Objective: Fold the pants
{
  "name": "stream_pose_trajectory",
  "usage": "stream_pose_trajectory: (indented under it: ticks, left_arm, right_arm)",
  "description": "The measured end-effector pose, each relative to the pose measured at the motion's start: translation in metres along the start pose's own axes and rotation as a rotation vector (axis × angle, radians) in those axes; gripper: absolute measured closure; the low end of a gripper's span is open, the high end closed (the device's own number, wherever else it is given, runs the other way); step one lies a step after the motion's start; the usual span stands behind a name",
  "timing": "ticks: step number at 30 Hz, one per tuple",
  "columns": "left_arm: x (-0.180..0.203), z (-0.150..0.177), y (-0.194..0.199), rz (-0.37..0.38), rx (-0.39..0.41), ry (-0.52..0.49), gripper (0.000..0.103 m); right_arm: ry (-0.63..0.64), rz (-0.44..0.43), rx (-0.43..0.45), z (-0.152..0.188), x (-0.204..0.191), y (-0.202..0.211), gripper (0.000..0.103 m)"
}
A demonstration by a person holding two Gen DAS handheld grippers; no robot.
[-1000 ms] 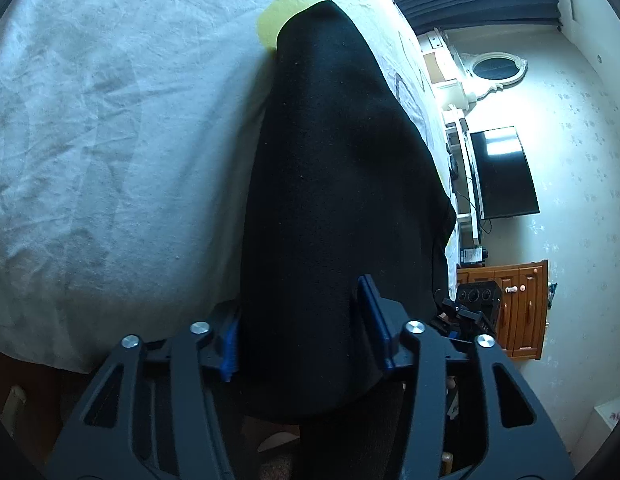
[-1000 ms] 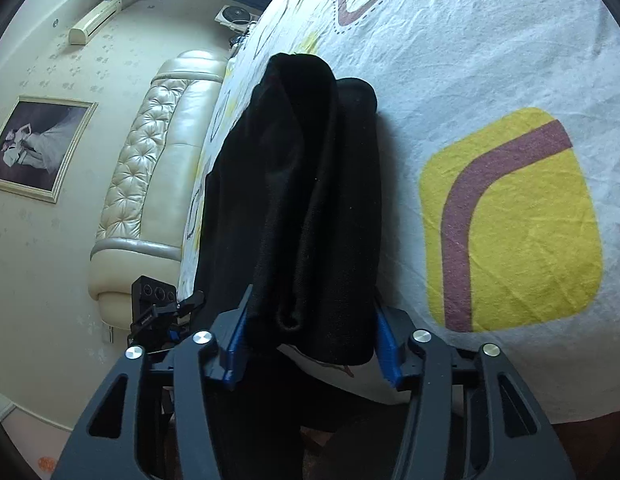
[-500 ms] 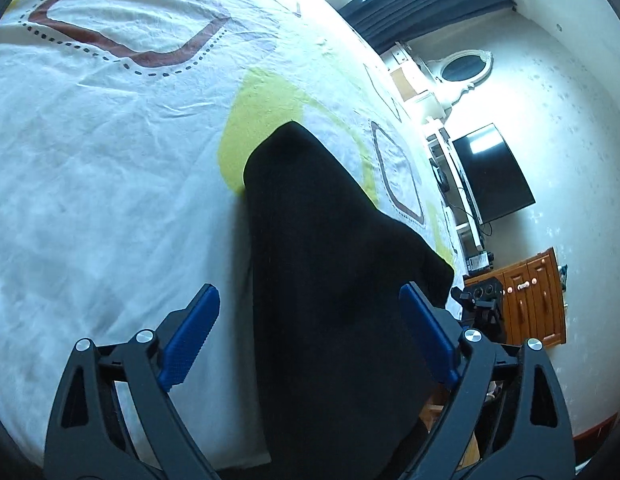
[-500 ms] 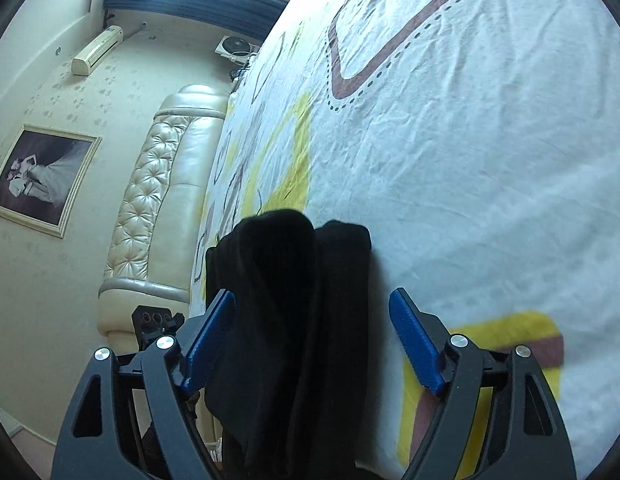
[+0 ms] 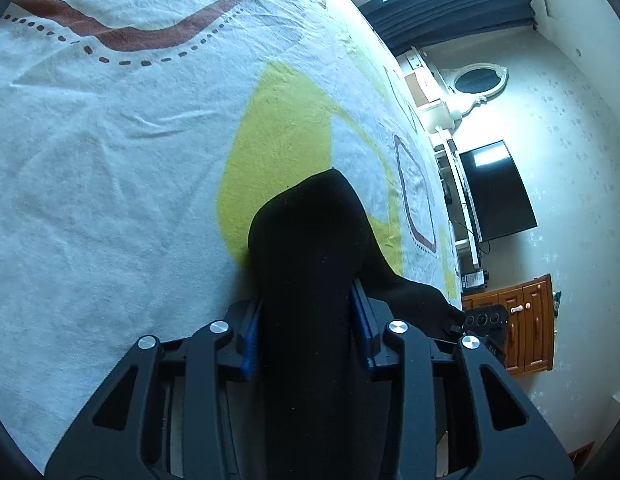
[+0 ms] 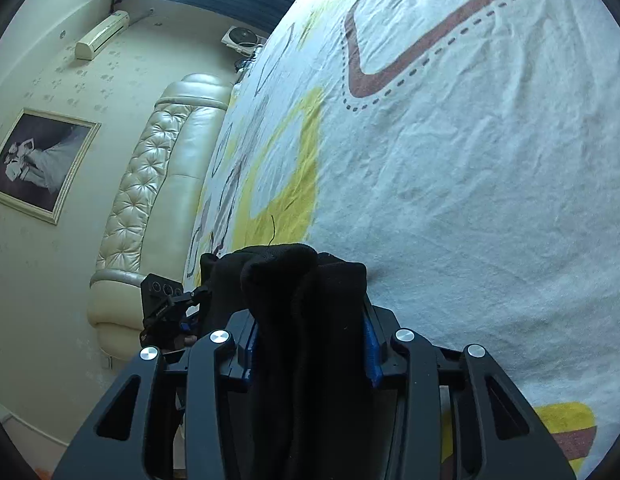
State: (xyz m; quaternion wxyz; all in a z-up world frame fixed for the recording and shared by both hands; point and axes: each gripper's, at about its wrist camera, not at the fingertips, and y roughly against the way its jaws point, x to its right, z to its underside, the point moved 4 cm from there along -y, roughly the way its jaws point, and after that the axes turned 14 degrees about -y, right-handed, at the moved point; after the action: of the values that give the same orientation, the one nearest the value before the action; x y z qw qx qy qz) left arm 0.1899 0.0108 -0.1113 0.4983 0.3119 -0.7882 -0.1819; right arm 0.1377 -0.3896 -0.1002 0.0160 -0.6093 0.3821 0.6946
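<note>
1. Over a white bedspread (image 5: 110, 184) printed with yellow and brown shapes, the left gripper (image 5: 308, 332) is clamping its blue-padded fingers (image 5: 252, 340) on a bunched fold of black pants (image 5: 310, 248), which is running between the jaws and out onto a yellow patch; the cloth is trailing rightward toward the right gripper (image 5: 483, 324).

2. Beside a cream tufted headboard (image 6: 150, 200), the right gripper (image 6: 310, 344) is pinching a thick, doubled bundle of the pants (image 6: 294, 280) at the bedspread (image 6: 469, 200) edge.
</note>
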Motion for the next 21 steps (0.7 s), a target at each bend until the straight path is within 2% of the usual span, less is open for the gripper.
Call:
stream_pose_trajectory:
  ticks: [5, 9, 16, 21]
  left_arm:
    - [-0.002, -0.018, 0.001, -0.042, 0.041, -0.014, 0.072]
    - [-0.011, -0.051, -0.002, -0.051, 0.071, -0.008, 0.072]
    - [-0.031, -0.102, -0.016, -0.099, 0.075, -0.002, 0.072]
    - [-0.042, -0.111, -0.027, -0.12, 0.054, 0.011, 0.071]
  right_arm:
    - [0.044, -0.002, 0.042, -0.016, -0.017, -0.006, 0.065]
    - [0.037, -0.024, 0.056, -0.044, -0.028, -0.023, 0.065]
    - [0.007, -0.036, 0.074, -0.099, -0.04, -0.061, 0.065]
    - [-0.043, -0.046, 0.071, -0.114, -0.029, -0.077, 0.065]
